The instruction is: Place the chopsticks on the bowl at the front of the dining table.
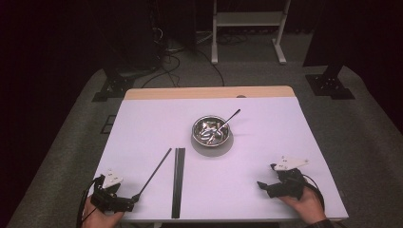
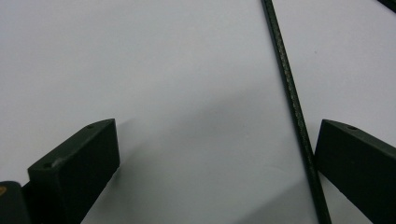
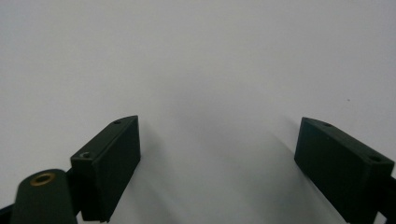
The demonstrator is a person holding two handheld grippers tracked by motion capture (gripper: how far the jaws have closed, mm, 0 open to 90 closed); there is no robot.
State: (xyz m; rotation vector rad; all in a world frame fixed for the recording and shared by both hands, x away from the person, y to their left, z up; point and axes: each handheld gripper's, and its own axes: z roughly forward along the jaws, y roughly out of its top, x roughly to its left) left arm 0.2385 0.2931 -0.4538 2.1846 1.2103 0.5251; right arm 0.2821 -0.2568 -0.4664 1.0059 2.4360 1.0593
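Currently at the pick-up step: left gripper (image 2: 212, 154), jaws wide, straddles a loose black chopstick (image 2: 292, 98) lying apart from the pair (image 1: 178, 180), near-left of the bowl (image 1: 211, 131). Right gripper (image 3: 217, 158) idles wide over bare table (image 1: 266, 156), holding nothing. Next move, probably: close squarely on the stick, which sits hard against one jaw

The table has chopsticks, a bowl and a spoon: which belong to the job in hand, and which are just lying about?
In the job:
- slanted chopstick, between the open jaws of the left hand-held gripper
- chopstick pair beside it

Lying about:
- metal bowl
- spoon in it
- right hand-held gripper, open on bare table
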